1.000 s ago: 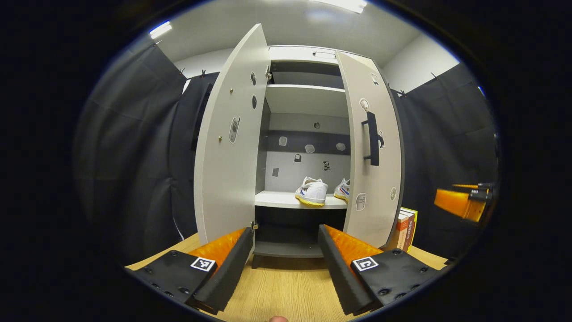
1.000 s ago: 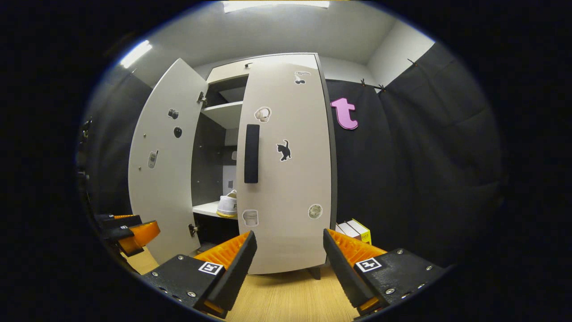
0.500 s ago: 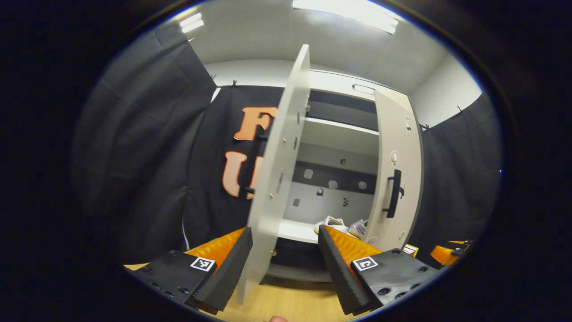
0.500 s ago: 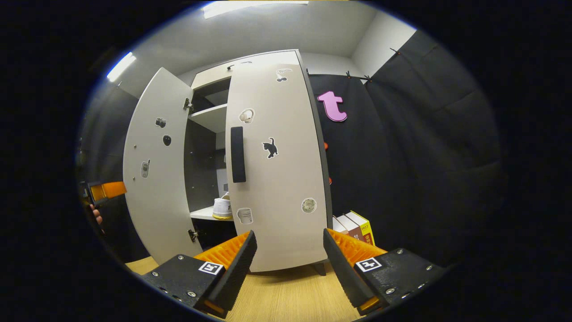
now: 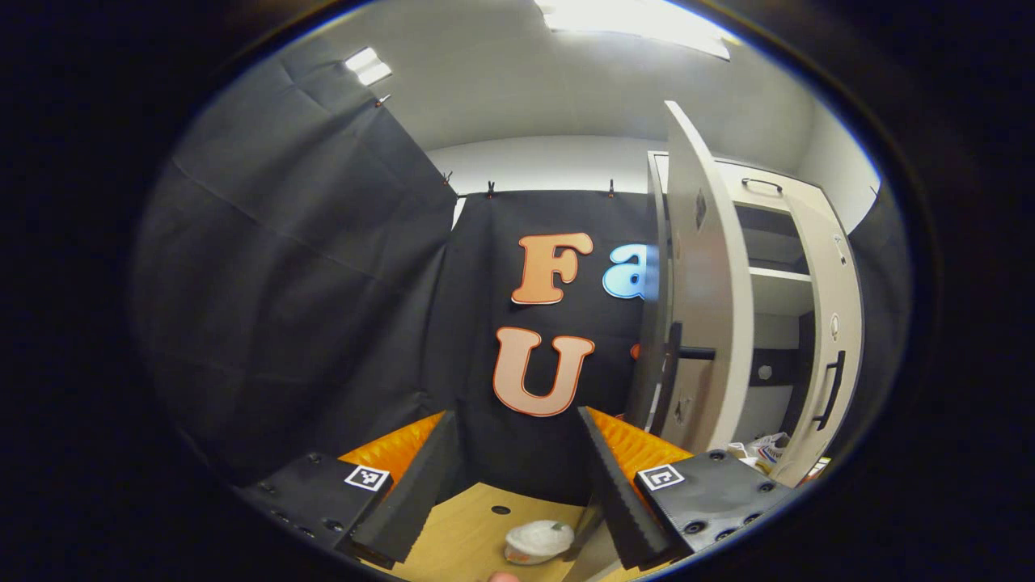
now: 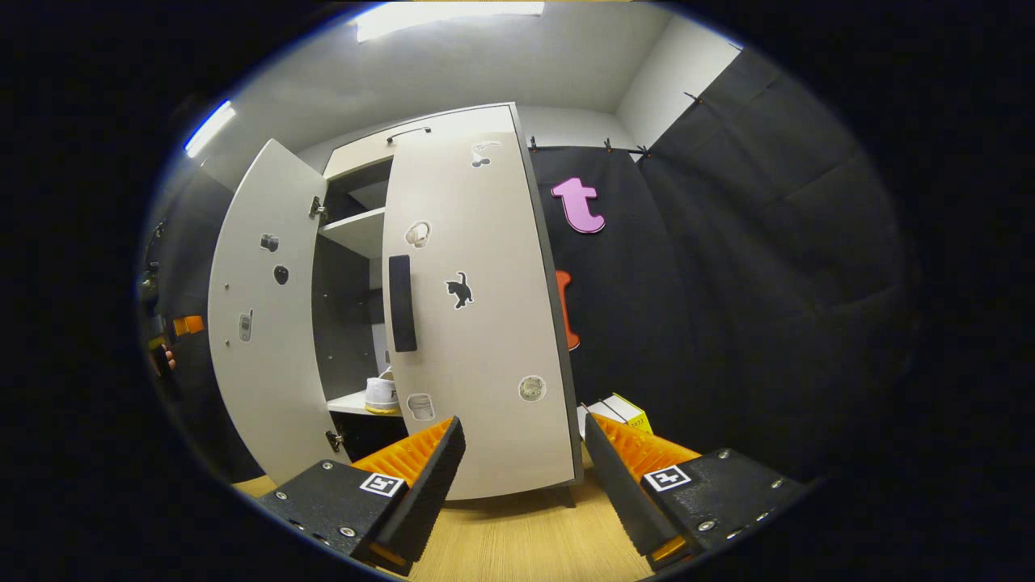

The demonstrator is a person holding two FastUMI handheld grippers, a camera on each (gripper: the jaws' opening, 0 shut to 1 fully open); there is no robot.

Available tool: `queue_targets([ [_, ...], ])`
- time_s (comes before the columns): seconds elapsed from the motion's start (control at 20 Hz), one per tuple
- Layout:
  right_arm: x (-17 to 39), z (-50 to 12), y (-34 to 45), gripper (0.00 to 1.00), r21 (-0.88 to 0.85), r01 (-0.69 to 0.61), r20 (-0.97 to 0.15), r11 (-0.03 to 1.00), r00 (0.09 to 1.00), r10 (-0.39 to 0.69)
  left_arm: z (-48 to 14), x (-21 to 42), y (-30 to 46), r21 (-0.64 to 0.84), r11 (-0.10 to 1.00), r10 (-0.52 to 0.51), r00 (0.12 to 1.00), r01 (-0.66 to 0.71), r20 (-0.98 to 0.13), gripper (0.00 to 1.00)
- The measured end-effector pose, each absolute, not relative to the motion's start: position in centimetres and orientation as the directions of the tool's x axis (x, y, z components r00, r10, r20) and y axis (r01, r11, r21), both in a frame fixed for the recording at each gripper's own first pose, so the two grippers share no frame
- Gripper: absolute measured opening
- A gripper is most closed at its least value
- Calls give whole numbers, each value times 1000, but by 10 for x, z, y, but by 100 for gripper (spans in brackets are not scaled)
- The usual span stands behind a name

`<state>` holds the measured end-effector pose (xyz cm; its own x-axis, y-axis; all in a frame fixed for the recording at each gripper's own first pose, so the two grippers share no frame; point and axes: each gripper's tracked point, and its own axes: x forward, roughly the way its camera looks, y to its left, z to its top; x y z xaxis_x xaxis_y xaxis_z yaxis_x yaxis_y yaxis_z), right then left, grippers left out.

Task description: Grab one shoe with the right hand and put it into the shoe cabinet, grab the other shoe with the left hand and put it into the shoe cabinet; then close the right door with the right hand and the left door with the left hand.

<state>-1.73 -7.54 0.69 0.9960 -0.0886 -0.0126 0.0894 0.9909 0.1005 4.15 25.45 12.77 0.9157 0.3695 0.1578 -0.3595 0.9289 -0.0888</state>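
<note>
My left gripper [image 5: 513, 477] hangs low over the table [image 5: 477, 525] with its jaws wide apart and nothing between them; just under it lies a small white lump [image 5: 539, 541] I cannot identify. I judge it is placed here, out past the left door's [image 5: 702, 307] free edge, so it can get behind that door and push it shut. It points mostly at the booth cloth, with the door standing edge-on to the right of its fingers and its dark handle [image 5: 678, 356] facing outward, close to the right finger.

My right gripper [image 6: 521, 477] is likewise fully open and empty, held level above the table, aimed at the bottom of the right door [image 6: 477, 323]. That door is nearly shut, a gap remaining along its handle [image 6: 402, 303] side, so I judge my right hand's part needs only a last push.

Farther in, the shoes [image 5: 764, 446] sit on the cabinet's [image 6: 420, 141] lower shelf, one shoe [image 6: 380, 394] showing through the gap in the right gripper view. Beyond the left door in that view, my other gripper [image 6: 187, 325] is at the far left. Some books [image 6: 618, 411] stand to the right of the cabinet.
</note>
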Motion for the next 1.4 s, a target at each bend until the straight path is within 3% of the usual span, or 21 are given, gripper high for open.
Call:
queue_targets([
  [0.05, -18, 7, -75, 92, 89, 91, -15, 992, 996, -90, 128, 51, 256, -72, 932, 362, 918, -355, 160, 92],
  [0.3, -19, 7, -74, 92, 67, 92, -23, 994, 996, -91, 126, 78, 244, -9, 945, 324, 932, -327, 164, 95],
  [0.35, -20, 5, -73, 92, 65, 92, -25, 994, 996, -90, 128, 80, 245, -6, 945, 323, 931, -327, 168, 91],
  [0.5, -17, 6, -72, 92, 59, 90, -30, 994, 996, -88, 121, 85, 235, -82, 958, 284, 949, -275, 134, 90],
  [0.55, -17, 7, -71, 92, 57, 88, -29, 994, 996, -87, 119, 87, 226, -105, 963, 260, 958, -247, 124, 99],
  [0.6, -16, 8, -72, 92, 56, 87, -26, 995, 996, -85, 119, 86, 220, -109, 967, 243, 962, -230, 125, 93],
  [0.8, -13, 9, -72, 92, 59, 81, -28, 995, 996, -79, 124, 86, 199, -52, 971, 240, 961, -234, 141, 92],
  [0.85, -14, 9, -72, 92, 57, 79, -28, 995, 997, -77, 123, 86, 190, -47, 974, 227, 965, -223, 133, 86],
  [0.95, -13, 9, -73, 92, 53, 78, -27, 996, 997, -77, 122, 90, 169, -50, 981, 194, 973, -190, 121, 98],
  [1.1, -15, 11, -76, 92, 51, 80, -22, 995, 997, -79, 120, 97, 141, -43, 987, 157, 982, -153, 108, 87],
  [1.25, -15, 12, -80, 92, 49, 86, -21, 995, 996, -85, 118, 110, 112, -36, 993, 119, 988, -116, 99, 98],
  [1.3, -15, 13, -82, 92, 46, 87, -20, 995, 996, -87, 118, 114, 102, -36, 994, 103, 990, -100, 100, 87],
  [1.4, -16, 12, -83, 92, 40, 91, -22, 995, 996, -90, 114, 128, 79, -46, 997, 58, 994, -53, 94, 88],
])
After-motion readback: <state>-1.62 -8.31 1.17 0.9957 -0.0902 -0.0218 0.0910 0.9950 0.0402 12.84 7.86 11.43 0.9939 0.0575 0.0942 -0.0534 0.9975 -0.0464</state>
